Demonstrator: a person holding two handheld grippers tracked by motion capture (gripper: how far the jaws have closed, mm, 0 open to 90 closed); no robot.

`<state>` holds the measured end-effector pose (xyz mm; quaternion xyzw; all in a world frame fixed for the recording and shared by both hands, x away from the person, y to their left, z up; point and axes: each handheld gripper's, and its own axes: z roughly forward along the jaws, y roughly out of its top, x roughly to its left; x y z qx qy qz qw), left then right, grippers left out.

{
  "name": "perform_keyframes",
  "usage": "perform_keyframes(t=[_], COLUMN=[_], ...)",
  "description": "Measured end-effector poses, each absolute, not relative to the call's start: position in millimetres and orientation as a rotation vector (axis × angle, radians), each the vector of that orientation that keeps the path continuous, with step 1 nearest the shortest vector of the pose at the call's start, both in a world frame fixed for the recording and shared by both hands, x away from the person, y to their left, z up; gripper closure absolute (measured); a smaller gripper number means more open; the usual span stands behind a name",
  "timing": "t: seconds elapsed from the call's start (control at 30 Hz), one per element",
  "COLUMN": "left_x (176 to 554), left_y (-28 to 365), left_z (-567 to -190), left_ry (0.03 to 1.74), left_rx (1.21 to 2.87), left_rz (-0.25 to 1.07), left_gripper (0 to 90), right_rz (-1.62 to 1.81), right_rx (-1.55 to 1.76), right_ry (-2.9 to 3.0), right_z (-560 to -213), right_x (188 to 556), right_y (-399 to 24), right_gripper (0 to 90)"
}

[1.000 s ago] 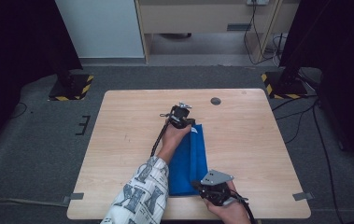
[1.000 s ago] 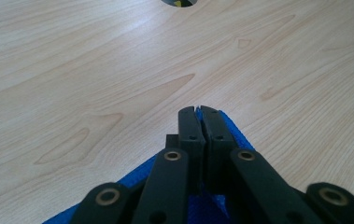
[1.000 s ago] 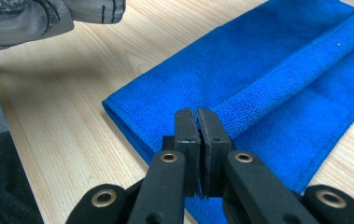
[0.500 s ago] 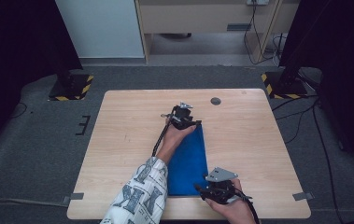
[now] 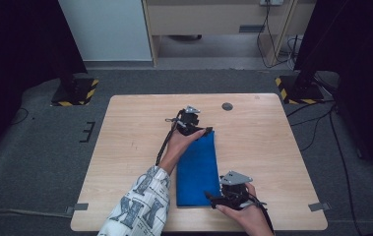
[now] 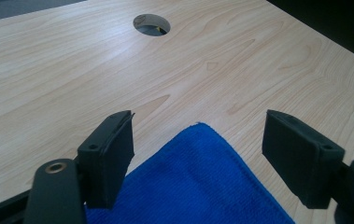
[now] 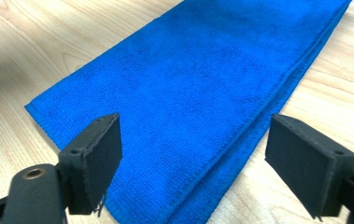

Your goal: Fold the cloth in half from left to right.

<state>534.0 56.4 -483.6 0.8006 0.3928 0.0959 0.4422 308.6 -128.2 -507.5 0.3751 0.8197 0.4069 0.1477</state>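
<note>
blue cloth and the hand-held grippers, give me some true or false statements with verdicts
1. The blue cloth lies folded flat on the wooden table. True.
2. The left hand-held gripper is clamped on the cloth's corner. False: its jaws stand open, the corner between them, pads apart from it.
3. The right hand-held gripper is open over the cloth's near end. True.
4. The cloth covers the round hole in the table. False: the hole lies uncovered, beyond the cloth.

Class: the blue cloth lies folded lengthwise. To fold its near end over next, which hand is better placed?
Probably the right. The right tongs stand open over the near end of the cloth, its corner between the jaws. The left tongs, just opened, sit at the far corner, good for pinning it.
</note>
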Motion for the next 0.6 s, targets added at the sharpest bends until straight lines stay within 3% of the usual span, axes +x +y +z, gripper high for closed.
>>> perform_keyframes(t=[0.6], left_x=[519.2], left_y=[78.4], left_z=[-478.2], left_ry=[0.954], left_rx=[2.019], left_rz=[0.256], left_gripper=[10.8], right_rz=[1.145], right_rx=[1.120], right_ry=[2.361], right_z=[-513.7], right_x=[328.5], right_y=[-127.3], right_gripper=[10.0])
